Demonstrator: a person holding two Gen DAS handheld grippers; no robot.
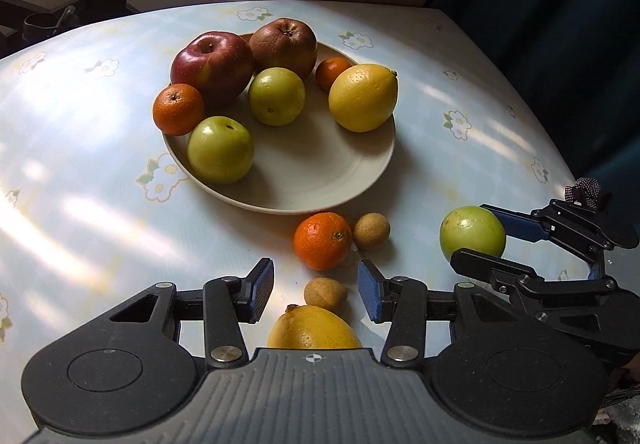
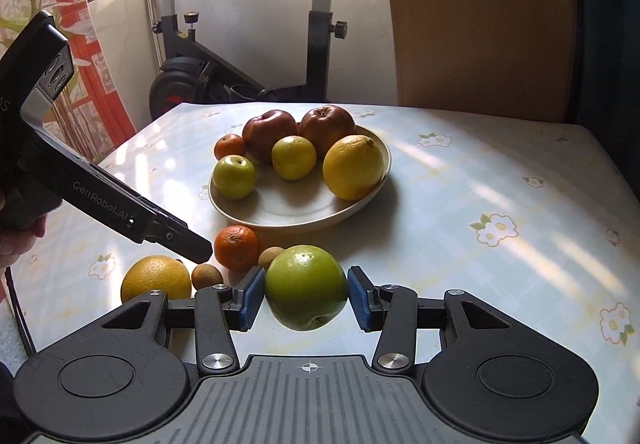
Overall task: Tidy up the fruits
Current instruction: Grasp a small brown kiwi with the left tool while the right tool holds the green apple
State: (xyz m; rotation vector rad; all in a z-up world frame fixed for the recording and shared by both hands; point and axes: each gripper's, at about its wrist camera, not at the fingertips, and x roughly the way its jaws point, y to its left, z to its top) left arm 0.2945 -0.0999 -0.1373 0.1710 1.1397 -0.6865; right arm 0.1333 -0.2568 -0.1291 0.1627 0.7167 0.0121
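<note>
Seven fruits are already gathered on the round beige ceramic plate [image 1: 304, 179]: two dark red apples, two small orange mandarins, two pale green apples and a large yellow lemon [image 1: 362, 97], which suggests that the plate is being used as the collecting place. Five more pieces are left on the table's pale blue flowered cloth [image 1: 100, 171], just in front of the plate's near rim. A third small orange mandarin [image 1: 323, 240] lies closest to the plate, with a little round brown fruit [image 1: 371, 231] touching it and a second brown fruit [image 1: 324, 292] just below; a second yellow lemon [image 1: 314, 328] lies partly hidden under the left gripper [image 1: 316, 292].

The left gripper is held partly open and empty, its blue pads [image 1: 262, 292] standing apart on either side of the second brown fruit and the lemon, pressing on neither. It is judged to be lining up for one of these.

The right gripper [image 2: 306, 298] is closed on a round green apple [image 2: 306, 286], a blue pad seen against each side of it; the apple appears lifted off the cloth, though that cannot be told for certain. It is gripped across its middle, probably so that it cannot roll out while carried towards the bare front part of the plate.
</note>
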